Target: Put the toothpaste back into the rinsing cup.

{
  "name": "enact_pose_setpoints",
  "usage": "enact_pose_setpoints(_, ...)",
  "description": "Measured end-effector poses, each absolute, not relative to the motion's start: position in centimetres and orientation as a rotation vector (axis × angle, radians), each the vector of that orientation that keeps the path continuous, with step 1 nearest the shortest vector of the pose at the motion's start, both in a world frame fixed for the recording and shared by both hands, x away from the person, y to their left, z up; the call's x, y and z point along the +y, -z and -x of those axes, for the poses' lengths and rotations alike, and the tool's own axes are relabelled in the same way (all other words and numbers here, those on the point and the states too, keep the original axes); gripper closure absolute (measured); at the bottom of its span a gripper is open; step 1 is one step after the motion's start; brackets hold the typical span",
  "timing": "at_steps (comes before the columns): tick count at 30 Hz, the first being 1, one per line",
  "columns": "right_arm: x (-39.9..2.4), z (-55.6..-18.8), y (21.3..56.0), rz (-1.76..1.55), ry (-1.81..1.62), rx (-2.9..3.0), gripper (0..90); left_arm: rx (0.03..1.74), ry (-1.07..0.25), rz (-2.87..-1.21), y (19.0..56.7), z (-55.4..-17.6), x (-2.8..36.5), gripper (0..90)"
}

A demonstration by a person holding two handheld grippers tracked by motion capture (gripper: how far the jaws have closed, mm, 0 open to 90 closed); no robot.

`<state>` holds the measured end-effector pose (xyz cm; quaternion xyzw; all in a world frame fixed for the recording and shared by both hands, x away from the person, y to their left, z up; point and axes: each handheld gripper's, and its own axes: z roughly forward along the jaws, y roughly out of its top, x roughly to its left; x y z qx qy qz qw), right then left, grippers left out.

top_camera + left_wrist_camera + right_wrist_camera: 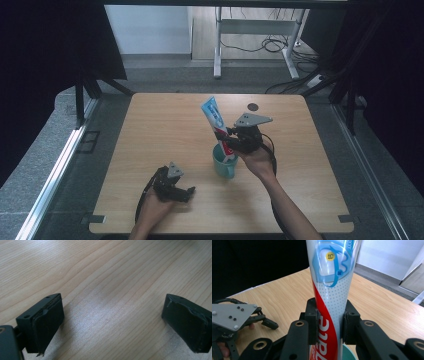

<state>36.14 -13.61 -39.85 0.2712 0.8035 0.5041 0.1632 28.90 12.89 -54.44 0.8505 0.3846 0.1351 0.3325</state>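
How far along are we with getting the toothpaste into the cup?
Done: right gripper is clamped on the toothpaste tube, its lower end inside the teal cup. In hand: the tube is held there, tilted. Left: release. Left gripper rests open on the table.

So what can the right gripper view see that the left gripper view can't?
The right gripper view looks at the right gripper shut on a toothpaste tube, the rim of a teal cup beneath it, and the left gripper farther off. The left gripper view looks along the left gripper's own two jaws, standing wide apart with nothing between them. Both take in the wooden table.
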Motion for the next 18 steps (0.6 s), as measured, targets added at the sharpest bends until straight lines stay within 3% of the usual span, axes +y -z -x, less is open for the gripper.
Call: enact_pose_setpoints(18, -13.3, -36.2, 42.5, -0.773, -1.418, 2.316, 71.2, 1.005, -0.354, -2.219, 54.5, -28.9, 12.9, 4.0)
